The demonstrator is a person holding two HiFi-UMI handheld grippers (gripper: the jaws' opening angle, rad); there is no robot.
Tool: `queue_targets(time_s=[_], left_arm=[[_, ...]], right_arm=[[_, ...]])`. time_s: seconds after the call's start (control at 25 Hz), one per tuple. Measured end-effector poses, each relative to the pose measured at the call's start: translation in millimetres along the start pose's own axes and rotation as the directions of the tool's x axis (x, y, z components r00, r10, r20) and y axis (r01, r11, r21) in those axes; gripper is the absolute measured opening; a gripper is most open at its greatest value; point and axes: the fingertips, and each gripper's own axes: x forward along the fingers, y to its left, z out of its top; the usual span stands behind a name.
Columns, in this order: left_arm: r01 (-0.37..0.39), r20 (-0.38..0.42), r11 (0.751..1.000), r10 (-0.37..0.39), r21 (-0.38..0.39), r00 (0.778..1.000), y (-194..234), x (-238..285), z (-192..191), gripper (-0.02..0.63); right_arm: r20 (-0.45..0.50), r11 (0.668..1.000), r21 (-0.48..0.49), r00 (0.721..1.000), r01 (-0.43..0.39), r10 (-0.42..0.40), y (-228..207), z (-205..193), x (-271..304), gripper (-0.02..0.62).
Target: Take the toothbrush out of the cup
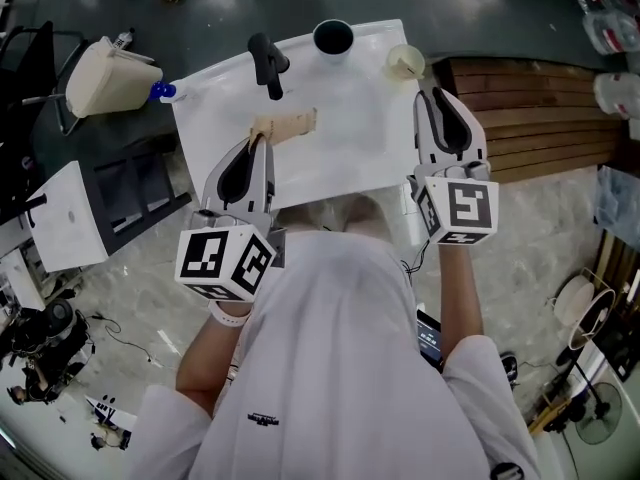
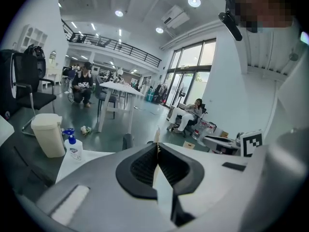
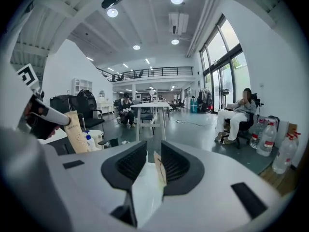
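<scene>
My left gripper (image 1: pixel 258 141) (image 2: pixel 157 146) is shut on a flat tan pack (image 1: pixel 287 125) and holds it over the white table (image 1: pixel 350 158). In the left gripper view only the pack's thin edge (image 2: pixel 157 134) shows, sticking up past the closed jaws. In the right gripper view the pack (image 3: pixel 76 129) is at the left. A black cup (image 1: pixel 333 36) stands at the table's far edge, with a small beige cup (image 1: pixel 405 61) to its right. My right gripper (image 1: pixel 437 94) (image 3: pixel 153 151) is open, just right of the beige cup. A beige piece (image 3: pixel 160 167) shows in its gap, untouched.
A black handled object (image 1: pixel 268 63) lies on the table's far left part. A blue-capped pump bottle (image 1: pixel 160 91) (image 2: pixel 71 146) and a beige bin (image 1: pixel 100 73) (image 2: pixel 47 134) stand off the left corner. A slatted wooden bench (image 1: pixel 540 118) is on the right. People sit in the hall beyond.
</scene>
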Motion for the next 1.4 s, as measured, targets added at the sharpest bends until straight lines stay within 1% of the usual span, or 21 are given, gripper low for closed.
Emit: queue_targets(time_s=[0.04,0.08,0.4,0.68,0.96,1.0,1.04,1.16,1.4], left_arm=[[-0.002,-0.005,1.000,0.002,0.000,1.000,1,3,-1,0.006],[-0.003,-0.010,1.000,0.003,0.000,1.000,1,7,-2,0.006],[-0.028,-0.053,1.000,0.027,-0.004,0.998,2,29,-11,0.006],[-0.046,-0.092,0.999,0.044,-0.019,0.995,6,42,-23,0.006],[-0.051,-0.112,0.998,0.049,-0.021,0.993,7,47,-32,0.006],[-0.052,-0.113,0.998,0.050,-0.020,0.992,7,47,-32,0.006],[-0.055,-0.112,0.998,0.052,-0.019,0.992,7,47,-32,0.006],[-0.063,-0.106,0.998,0.061,-0.019,0.992,10,47,-32,0.006],[-0.061,-0.100,0.998,0.059,-0.018,0.993,10,41,-30,0.006]], right_arm=[[-0.007,1.000,0.000,1.000,-0.006,0.006,-2,-3,4,0.077],[-0.015,1.000,-0.001,1.000,-0.011,0.011,-5,-5,9,0.081],[-0.095,0.998,-0.020,0.993,-0.067,0.065,-20,-34,42,0.095],[-0.142,0.994,-0.033,0.985,-0.100,0.095,-21,-55,59,0.101],[-0.167,0.988,-0.115,0.982,-0.107,0.087,-22,-66,64,0.101],[-0.163,0.987,-0.119,0.983,-0.108,0.088,-23,-66,64,0.095],[-0.159,0.987,-0.122,0.983,-0.107,0.087,-23,-65,64,0.060],[-0.152,0.986,-0.126,0.984,-0.110,0.091,-24,-66,66,0.025],[-0.136,0.988,-0.120,0.988,-0.094,0.077,-27,-62,63,0.006]])
